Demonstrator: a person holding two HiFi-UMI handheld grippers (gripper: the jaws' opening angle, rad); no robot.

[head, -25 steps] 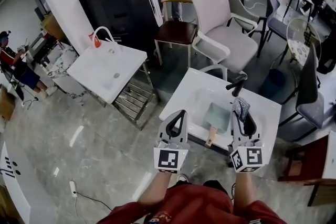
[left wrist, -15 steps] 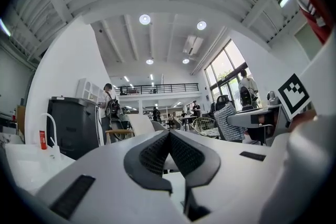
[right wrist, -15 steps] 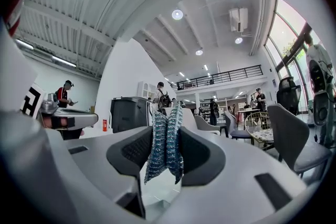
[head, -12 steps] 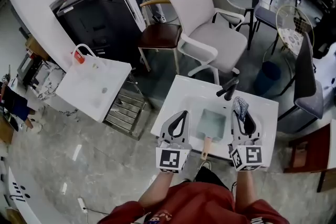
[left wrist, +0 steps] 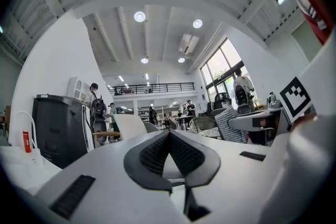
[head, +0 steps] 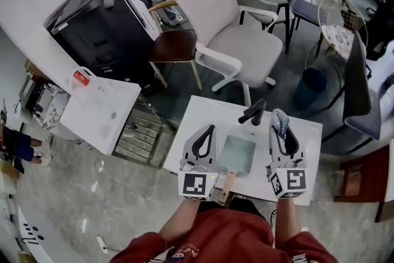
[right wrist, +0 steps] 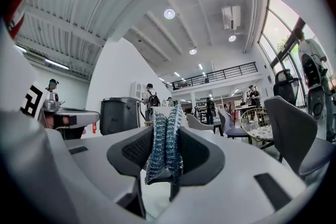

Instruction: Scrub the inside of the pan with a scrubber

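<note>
below, the pan (head: 238, 154) lies in a white sink unit (head: 198, 113); chairs (head: 243, 43) beyond.

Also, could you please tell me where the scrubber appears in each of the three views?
Head view: the scrubber sticks out of the right gripper's jaws, right of the pan.
Left gripper view: probably the scrubber, a textured patch at right.
Right gripper view: the scrubber at centre, clamped between the jaws.
Shared landmark: the black cabinet.
</note>
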